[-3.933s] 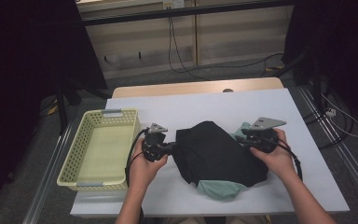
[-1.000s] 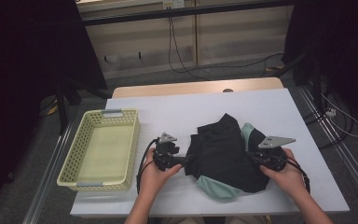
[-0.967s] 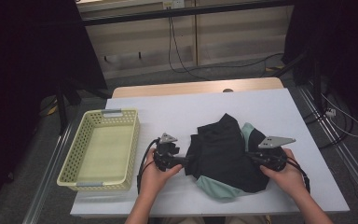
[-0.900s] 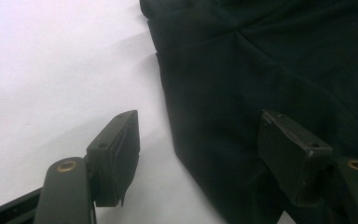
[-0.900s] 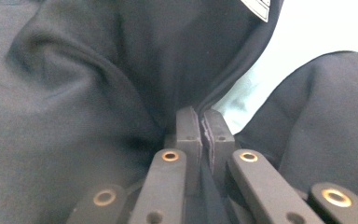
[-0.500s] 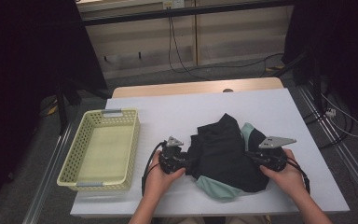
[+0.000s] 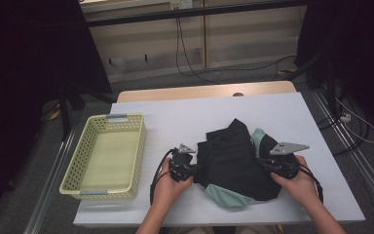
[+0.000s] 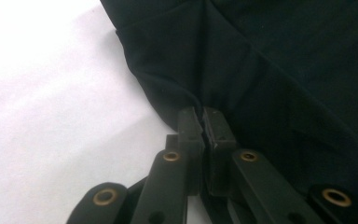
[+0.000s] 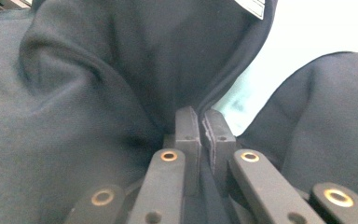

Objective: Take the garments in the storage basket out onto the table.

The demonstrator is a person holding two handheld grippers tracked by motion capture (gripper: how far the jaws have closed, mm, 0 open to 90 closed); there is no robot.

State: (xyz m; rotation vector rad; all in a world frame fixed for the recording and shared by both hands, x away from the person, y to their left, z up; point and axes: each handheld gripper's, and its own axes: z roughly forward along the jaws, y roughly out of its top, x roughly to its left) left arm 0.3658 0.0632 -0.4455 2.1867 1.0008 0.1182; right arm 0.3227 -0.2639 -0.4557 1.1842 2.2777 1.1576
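A black garment (image 7: 233,163) with a pale green lining lies bunched on the white counter (image 7: 185,117), to the right of the yellow basket (image 7: 106,155). The left claw (image 8: 201,122) has just been closing and now pinches the garment's edge on the basket side; the right claw (image 9: 201,122) is clenched on a fold at the far side. Holding opposite edges like this probably lets the person spread or fold the cloth evenly.

Matt black cloth garment (image 7: 233,161), perforated plastic basket (image 7: 104,153), smooth white table (image 7: 185,117)
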